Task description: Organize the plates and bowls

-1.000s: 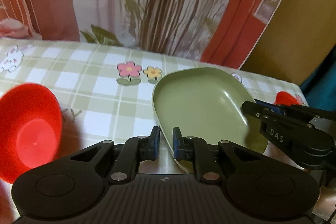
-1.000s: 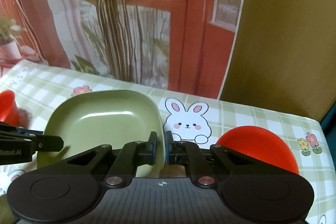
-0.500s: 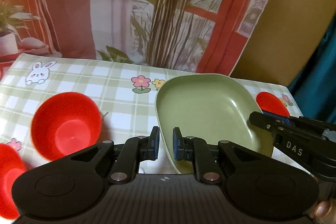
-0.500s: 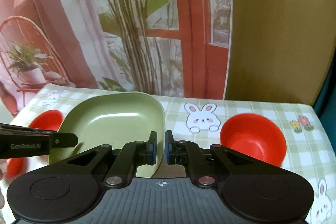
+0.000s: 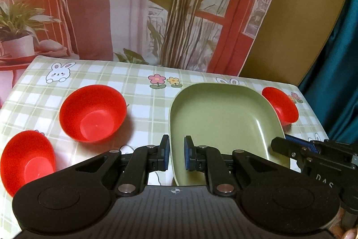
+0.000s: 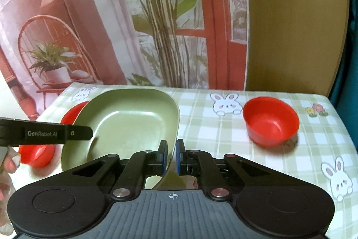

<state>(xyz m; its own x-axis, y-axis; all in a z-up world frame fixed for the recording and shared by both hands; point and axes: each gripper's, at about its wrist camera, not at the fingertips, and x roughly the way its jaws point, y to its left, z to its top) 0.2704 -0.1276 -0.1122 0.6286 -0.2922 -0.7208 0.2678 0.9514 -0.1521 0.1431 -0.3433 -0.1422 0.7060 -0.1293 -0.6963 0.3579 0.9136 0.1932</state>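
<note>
Both grippers hold one green square plate [image 5: 221, 118] above the table. My left gripper [image 5: 176, 155] is shut on the plate's left rim. My right gripper [image 6: 171, 157] is shut on its right rim [image 6: 132, 124]. The right gripper also shows at the lower right of the left wrist view [image 5: 290, 147]. Two red bowls [image 5: 92, 112] [image 5: 26, 158] stand on the table to the left. A third red bowl [image 6: 270, 122] stands to the right, partly behind the plate in the left wrist view [image 5: 282, 105].
The table has a green checked cloth with rabbits and flowers [image 5: 143, 91]. Its far edge meets a printed backdrop [image 5: 179, 15]. A teal curtain [image 5: 342, 59] hangs at the right. The left gripper's finger [image 6: 44, 133] crosses the left of the right wrist view.
Both grippers have lifted the plate up and back from the table. More of the table and the three red bowls have come into view below.
</note>
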